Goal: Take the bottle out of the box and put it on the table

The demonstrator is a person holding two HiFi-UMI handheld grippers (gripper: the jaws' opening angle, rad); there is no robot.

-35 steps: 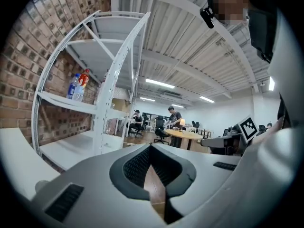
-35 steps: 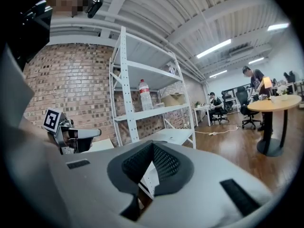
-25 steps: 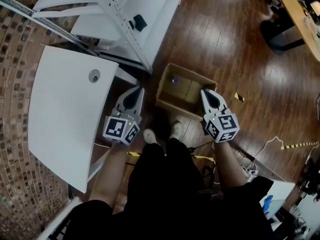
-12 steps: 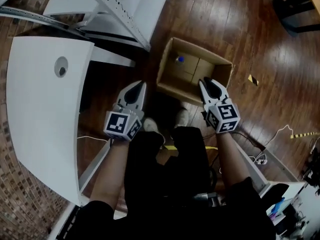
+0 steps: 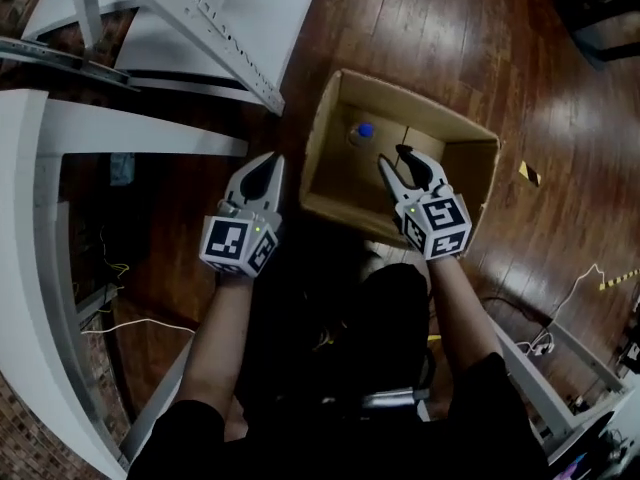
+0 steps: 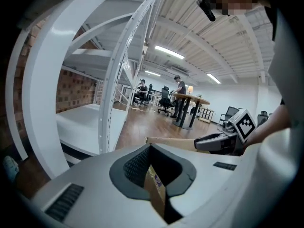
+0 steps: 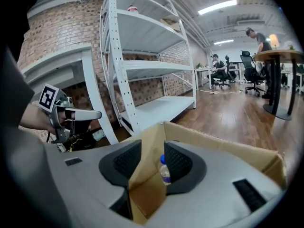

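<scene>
The bottle [image 5: 365,131] stands upright in the far corner of the box [image 5: 420,100] on the floor. The right gripper [image 5: 392,156], whose jaws have just been opening partway with nothing between them, hangs over the box short of the bottle. It probably needs to open wider, drop below the cap and close round the body, while the left gripper [image 5: 270,160], jaws together, hangs outside the box.
</scene>
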